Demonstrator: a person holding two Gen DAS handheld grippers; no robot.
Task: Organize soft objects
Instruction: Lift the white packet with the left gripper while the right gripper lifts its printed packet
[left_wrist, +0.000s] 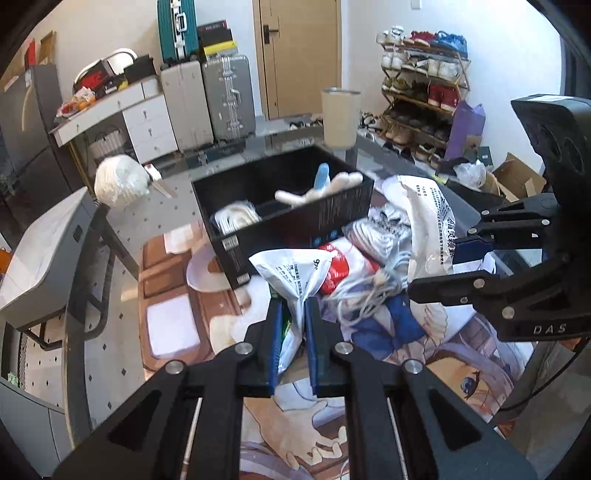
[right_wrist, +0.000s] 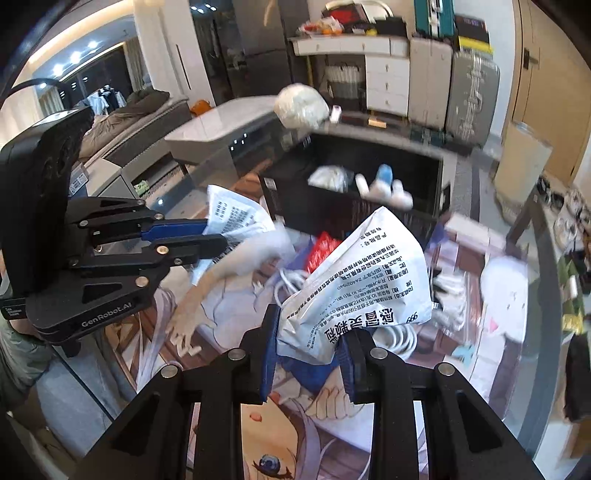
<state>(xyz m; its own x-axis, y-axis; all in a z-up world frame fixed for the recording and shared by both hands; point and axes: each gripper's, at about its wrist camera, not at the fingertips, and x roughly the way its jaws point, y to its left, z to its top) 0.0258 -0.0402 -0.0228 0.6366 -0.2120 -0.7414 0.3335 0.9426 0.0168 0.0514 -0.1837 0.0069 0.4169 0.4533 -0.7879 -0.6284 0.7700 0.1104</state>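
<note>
I have both grippers tilted steeply down over the black box (left_wrist: 284, 206). My left gripper (left_wrist: 293, 314) has its jaws clamped on a white printed bag (left_wrist: 288, 273). My right gripper (right_wrist: 314, 332), on the box's near side too, pinches that bag's other end.

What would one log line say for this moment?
left gripper: shut on white bag | right gripper: shut on white bag | black box: behind, holds soft items

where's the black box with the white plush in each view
Left wrist view: the black box sits at centre, above the left gripper.
Right wrist view: the black box sits right of centre, upper half.
Shared landmark: the white yarn ball beyond the box.
</note>
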